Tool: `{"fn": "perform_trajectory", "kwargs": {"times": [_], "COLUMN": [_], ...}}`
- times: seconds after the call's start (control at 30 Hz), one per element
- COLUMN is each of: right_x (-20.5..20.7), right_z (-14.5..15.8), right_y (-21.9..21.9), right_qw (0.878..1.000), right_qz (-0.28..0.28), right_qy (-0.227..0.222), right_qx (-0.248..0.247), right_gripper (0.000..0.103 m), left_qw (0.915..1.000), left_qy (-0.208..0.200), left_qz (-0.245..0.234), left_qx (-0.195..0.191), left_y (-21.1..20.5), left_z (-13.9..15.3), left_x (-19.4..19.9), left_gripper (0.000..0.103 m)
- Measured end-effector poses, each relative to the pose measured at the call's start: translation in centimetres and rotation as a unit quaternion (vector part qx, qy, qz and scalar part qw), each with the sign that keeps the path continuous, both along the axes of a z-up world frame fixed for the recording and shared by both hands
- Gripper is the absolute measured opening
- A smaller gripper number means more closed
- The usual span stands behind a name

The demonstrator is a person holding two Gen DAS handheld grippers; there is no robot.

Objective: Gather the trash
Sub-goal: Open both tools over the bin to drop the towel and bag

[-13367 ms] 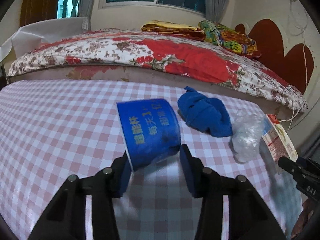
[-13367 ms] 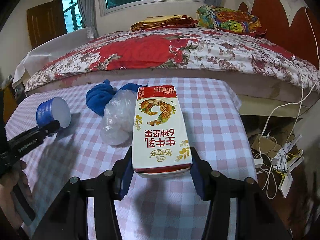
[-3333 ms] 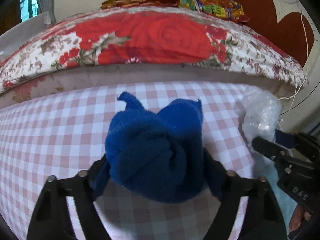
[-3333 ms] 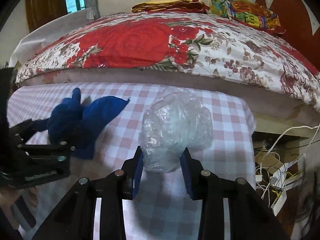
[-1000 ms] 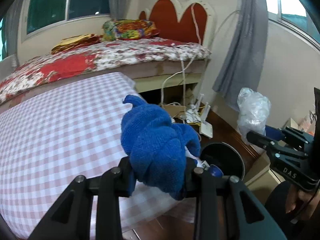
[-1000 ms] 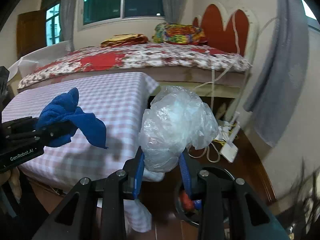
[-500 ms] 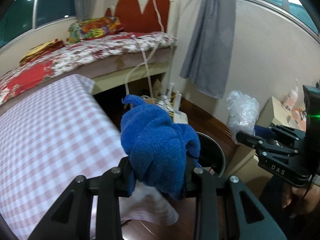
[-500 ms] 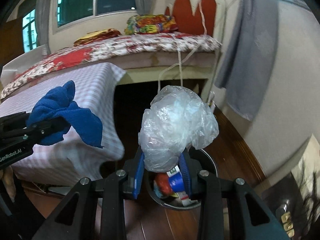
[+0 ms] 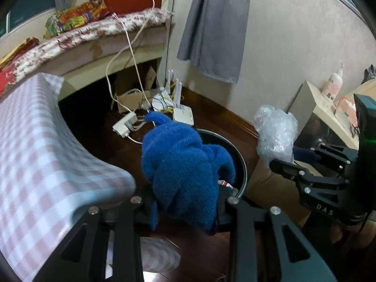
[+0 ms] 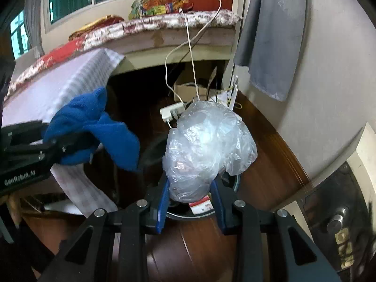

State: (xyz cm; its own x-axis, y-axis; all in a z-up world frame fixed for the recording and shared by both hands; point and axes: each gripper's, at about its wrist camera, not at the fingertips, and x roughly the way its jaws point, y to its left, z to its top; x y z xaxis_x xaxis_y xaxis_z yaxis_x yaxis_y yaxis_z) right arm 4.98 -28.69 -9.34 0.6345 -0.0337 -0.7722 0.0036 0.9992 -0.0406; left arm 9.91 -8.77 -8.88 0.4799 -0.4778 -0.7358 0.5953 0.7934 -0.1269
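My left gripper (image 9: 185, 202) is shut on a crumpled blue cloth (image 9: 183, 164) and holds it over the near rim of a round black trash bin (image 9: 237, 150) on the floor. The cloth (image 10: 94, 127) also shows at the left of the right wrist view. My right gripper (image 10: 190, 195) is shut on a crumpled clear plastic bag (image 10: 204, 145) and holds it above the same bin (image 10: 195, 213), where a red and white carton (image 10: 199, 205) lies inside. The bag (image 9: 275, 131) shows at the right of the left wrist view, beside the bin.
The table with a pink checked cloth (image 9: 35, 159) ends just left of the bin. A power strip, router (image 9: 183, 115) and white cables lie on the wooden floor behind. A cardboard box (image 9: 272, 188) stands right of the bin. A grey curtain (image 10: 268, 35) hangs by the wall.
Both grippers have swung away from the table and down toward the bin, still holding the cloth and the bag. The bin is now closer and directly below them.
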Motion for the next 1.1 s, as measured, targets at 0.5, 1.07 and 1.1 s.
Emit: {"fn": "perform_trajectory", "kwargs": {"times": [0.5,1.07,1.1], "right_x": [4.9,7.0,6.9], "right_z": [-6.7,-10.3,-10.2], "right_y": [-1.5,-6.9,-7.1], "right_qw": [0.995,0.993,0.993], "right_qz": [0.063,-0.027,-0.032], "right_qy": [0.072,0.113,0.113], "right_qx": [0.002,-0.028,-0.022], "right_gripper": [0.036,0.095,0.098], "left_qw": [0.9978,0.9953,0.9954], "left_qy": [0.049,0.043,0.042], "left_qz": [-0.026,0.014,0.018], "left_qx": [0.035,0.085,0.084], "left_y": [-4.6,-5.0,-5.0], "left_z": [-4.9,-8.1,-8.1], "left_x": [3.4,3.3,3.2], "left_gripper": [0.035,0.097,0.097]}}
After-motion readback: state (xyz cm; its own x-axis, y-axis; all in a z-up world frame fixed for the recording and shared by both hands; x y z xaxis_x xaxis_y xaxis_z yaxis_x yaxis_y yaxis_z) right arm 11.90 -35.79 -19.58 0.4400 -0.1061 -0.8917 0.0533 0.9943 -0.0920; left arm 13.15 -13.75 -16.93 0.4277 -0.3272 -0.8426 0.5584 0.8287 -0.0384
